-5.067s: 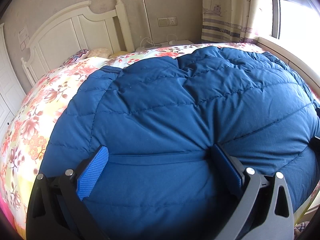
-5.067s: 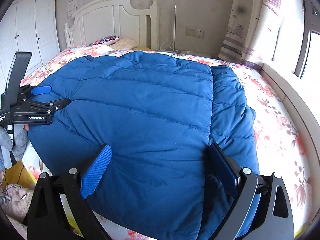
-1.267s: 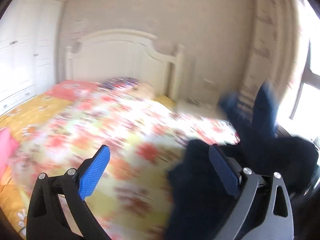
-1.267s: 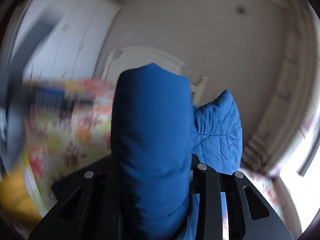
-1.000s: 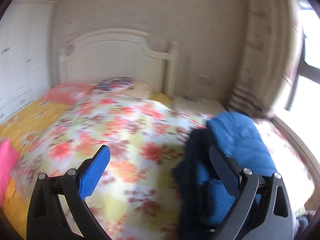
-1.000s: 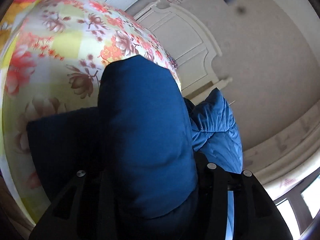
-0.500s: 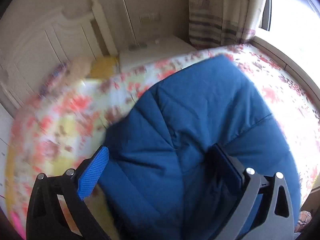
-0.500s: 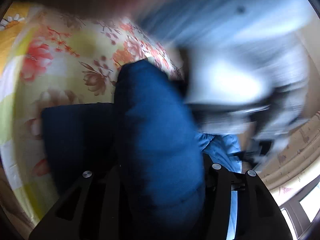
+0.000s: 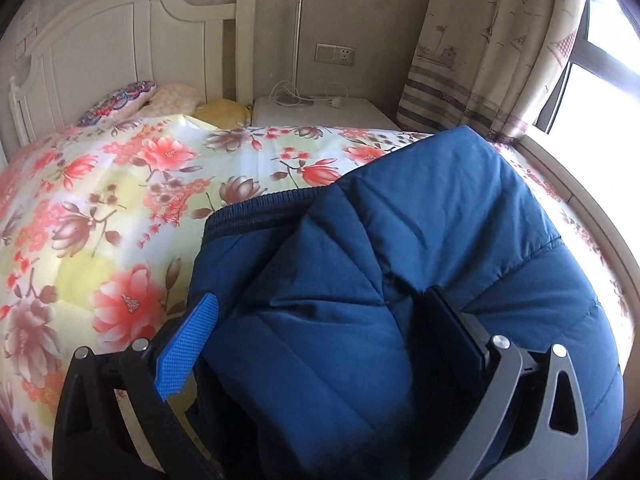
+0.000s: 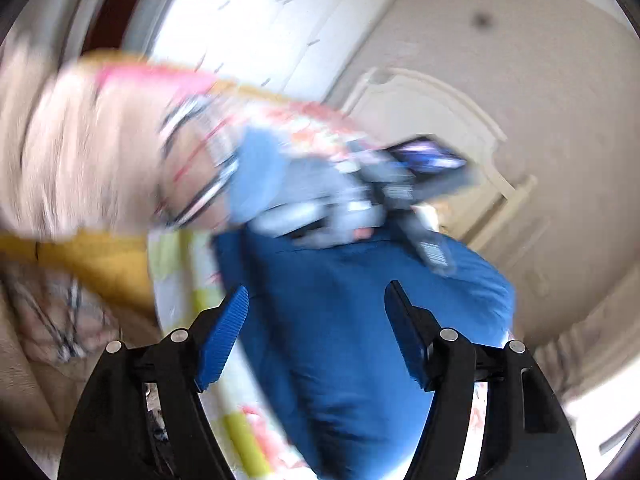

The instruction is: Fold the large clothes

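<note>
A blue puffer jacket lies folded on the right side of the floral bedspread, its ribbed hem toward the headboard. My left gripper stands wide open just over the jacket's near end. A padded fold bulges up between its fingers, which do not squeeze it. The right wrist view is blurred. There my right gripper has its jaws opening, with nothing pinched between them. The jacket lies beyond the gap. The left gripper and a pale blue sleeve show above the jacket as a smear.
A white headboard and pillows are at the far end of the bed. A white nightstand with a cable stands beside it. A curtain and a window ledge run along the right. White wardrobe doors are in the right wrist view.
My right gripper held a thick fold of the jacket; now its jaws have parted and it has pulled back and up. My left gripper has swung down over the jacket, which now rests folded.
</note>
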Demonstrator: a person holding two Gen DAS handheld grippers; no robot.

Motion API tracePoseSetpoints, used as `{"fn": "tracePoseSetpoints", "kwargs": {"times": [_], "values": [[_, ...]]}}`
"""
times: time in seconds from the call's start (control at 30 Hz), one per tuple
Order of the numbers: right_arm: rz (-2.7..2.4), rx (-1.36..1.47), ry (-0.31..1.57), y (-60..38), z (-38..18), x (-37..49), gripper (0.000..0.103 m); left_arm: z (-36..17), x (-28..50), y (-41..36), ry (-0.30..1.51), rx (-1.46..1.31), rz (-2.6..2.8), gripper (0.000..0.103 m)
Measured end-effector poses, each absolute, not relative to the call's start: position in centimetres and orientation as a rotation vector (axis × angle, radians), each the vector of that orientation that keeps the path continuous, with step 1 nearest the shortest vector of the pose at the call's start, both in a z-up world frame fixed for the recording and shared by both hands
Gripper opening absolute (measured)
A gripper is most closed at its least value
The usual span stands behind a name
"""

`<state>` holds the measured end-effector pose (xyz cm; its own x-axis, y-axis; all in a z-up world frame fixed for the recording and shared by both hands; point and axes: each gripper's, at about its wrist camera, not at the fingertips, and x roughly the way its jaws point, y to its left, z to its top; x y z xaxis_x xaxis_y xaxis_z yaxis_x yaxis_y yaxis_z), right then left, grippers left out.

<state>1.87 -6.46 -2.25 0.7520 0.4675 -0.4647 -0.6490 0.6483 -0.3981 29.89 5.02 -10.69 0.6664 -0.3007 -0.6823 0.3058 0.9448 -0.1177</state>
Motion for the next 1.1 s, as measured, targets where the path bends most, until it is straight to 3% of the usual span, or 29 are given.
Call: {"fn": "tracePoseSetpoints", "kwargs": {"times": [0.1, 0.17, 0.27, 0.4, 0.47, 0.73, 0.93, 1.03, 1.1], "values": [[0.542, -0.385, 0.360, -10.6, 0.2, 7.5, 0.062, -10.7, 29.7, 5.1, 0.758, 0.011, -0.325, 0.101], [0.503, -0.256, 0.411, -12.8, 1.0, 12.3, 0.048, -10.7, 29.5, 5.0, 0.749, 0.022, -0.310, 0.101], [0.451, -0.138, 0.505, -14.6, 0.7, 19.8, 0.037, -10.7, 29.5, 5.0, 0.748, 0.024, -0.287, 0.101], [0.425, -0.078, 0.648, -14.0, -1.7, 27.9, 0.035, -10.7, 29.5, 5.3, 0.747, 0.016, -0.269, 0.101], [0.452, -0.115, 0.844, -12.4, -6.7, 32.2, 0.035, -10.7, 29.5, 5.5, 0.744, 0.016, -0.235, 0.101], [0.454, -0.209, 0.872, -11.0, -6.7, 34.0, 0.035, -11.4, 30.4, 7.1, 0.788, -0.068, -0.230, 0.101], [0.373, -0.047, 0.698, -14.2, -3.4, 33.1, 0.035, -11.3, 29.9, 7.1, 0.764, -0.056, -0.208, 0.101], [0.366, -0.129, 0.890, -13.2, -9.0, 35.3, 0.036, -11.1, 29.6, 6.8, 0.746, -0.040, -0.184, 0.101], [0.359, -0.123, 0.868, -13.2, -9.1, 35.4, 0.036, -10.9, 29.4, 6.7, 0.732, -0.028, -0.154, 0.101]]}}
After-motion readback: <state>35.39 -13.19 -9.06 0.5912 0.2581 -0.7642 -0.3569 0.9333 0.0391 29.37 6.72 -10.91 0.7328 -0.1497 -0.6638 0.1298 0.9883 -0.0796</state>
